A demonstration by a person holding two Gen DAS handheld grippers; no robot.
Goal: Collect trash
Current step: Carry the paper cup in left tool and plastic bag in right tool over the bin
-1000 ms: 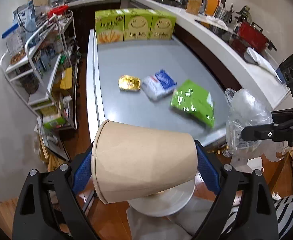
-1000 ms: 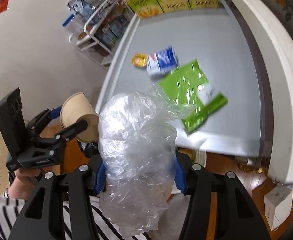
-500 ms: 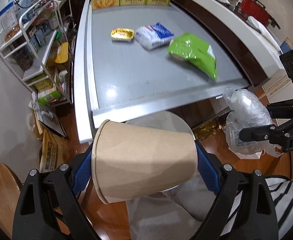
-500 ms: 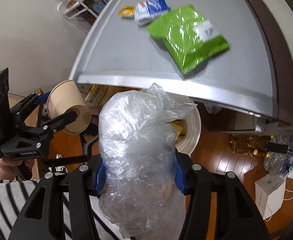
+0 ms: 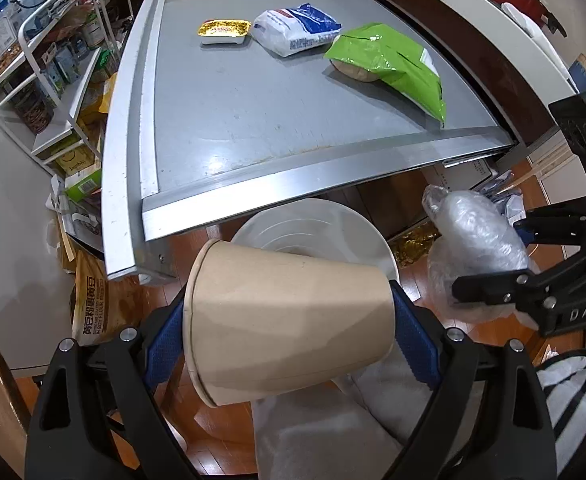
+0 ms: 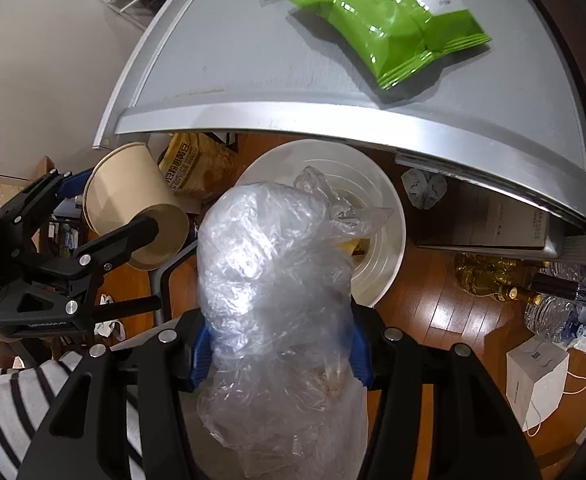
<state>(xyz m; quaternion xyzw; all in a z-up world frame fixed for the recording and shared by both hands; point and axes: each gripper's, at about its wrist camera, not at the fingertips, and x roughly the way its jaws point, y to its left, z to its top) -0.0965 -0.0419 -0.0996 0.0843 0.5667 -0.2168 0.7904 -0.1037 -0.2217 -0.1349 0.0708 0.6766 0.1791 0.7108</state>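
My left gripper is shut on a brown paper cup lying sideways between its blue pads, held above the floor just short of a white round bin. My right gripper is shut on a crumpled clear plastic bag, held over the near rim of the same bin. The cup also shows in the right wrist view, left of the bin. The bag shows in the left wrist view, right of the bin. On the grey table lie a green snack bag, a blue-white packet and a gold foil tub.
The bin stands on the wooden floor under the table's metal front edge. A wire rack of goods stands left. A yellow-brown flour bag leans by the table leg. Bottles and a white paper bag lie on the floor right.
Both grippers have dropped from table height and tilted down toward the white bin under the table edge. Cup and plastic bag stay clamped.
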